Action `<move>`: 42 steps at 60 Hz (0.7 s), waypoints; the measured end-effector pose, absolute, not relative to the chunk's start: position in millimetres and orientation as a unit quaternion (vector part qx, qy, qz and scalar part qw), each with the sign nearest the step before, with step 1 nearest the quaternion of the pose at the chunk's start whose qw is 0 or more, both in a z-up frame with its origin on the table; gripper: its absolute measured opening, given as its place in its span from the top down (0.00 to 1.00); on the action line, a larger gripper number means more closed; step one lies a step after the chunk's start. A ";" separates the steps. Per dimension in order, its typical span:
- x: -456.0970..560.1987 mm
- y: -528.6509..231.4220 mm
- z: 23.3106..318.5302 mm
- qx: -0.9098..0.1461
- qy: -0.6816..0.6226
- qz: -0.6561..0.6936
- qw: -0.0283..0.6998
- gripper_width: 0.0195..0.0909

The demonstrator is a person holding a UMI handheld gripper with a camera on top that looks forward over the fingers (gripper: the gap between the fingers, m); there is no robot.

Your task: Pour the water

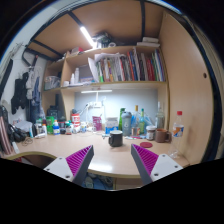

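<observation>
Cluttered desk (100, 152) beyond open tongs (112, 163)

Your gripper (112, 162) is hovering over the near edge of the desk (105, 158), fingers standing apart with nothing between them. A mug (116, 138) is sitting beyond them, toward the desk's far edge. Bottles (130, 122) are crowding the far edge behind it, one more bottle (179, 127) standing at the far right corner. A bookshelf (125, 68) is hanging above the far edge.
</observation>
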State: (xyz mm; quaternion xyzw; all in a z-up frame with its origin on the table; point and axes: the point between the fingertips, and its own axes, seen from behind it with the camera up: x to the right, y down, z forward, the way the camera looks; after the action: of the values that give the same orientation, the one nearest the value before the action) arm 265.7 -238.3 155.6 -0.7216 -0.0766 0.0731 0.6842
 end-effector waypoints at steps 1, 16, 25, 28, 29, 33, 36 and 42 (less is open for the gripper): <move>264.0 -236.3 155.9 -0.721 -0.076 0.073 0.684 0.10; 273.0 -230.5 163.2 -0.705 -0.066 0.069 0.702 0.10; 302.8 -216.7 159.5 -0.701 -0.046 0.056 0.710 0.10; 326.4 -207.4 158.1 -0.703 -0.036 0.042 0.709 0.10; 334.9 -204.1 157.9 -0.702 -0.032 0.035 0.710 0.10; 374.0 -186.4 155.4 -0.699 -0.019 0.007 0.714 0.10; 408.8 -171.4 151.6 -0.701 0.003 -0.015 0.713 0.10; 473.9 -136.9 143.6 -0.697 0.043 -0.048 0.714 0.10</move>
State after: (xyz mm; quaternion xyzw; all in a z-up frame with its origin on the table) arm 473.9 -136.9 143.6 -0.6974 0.0432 -0.0478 0.7137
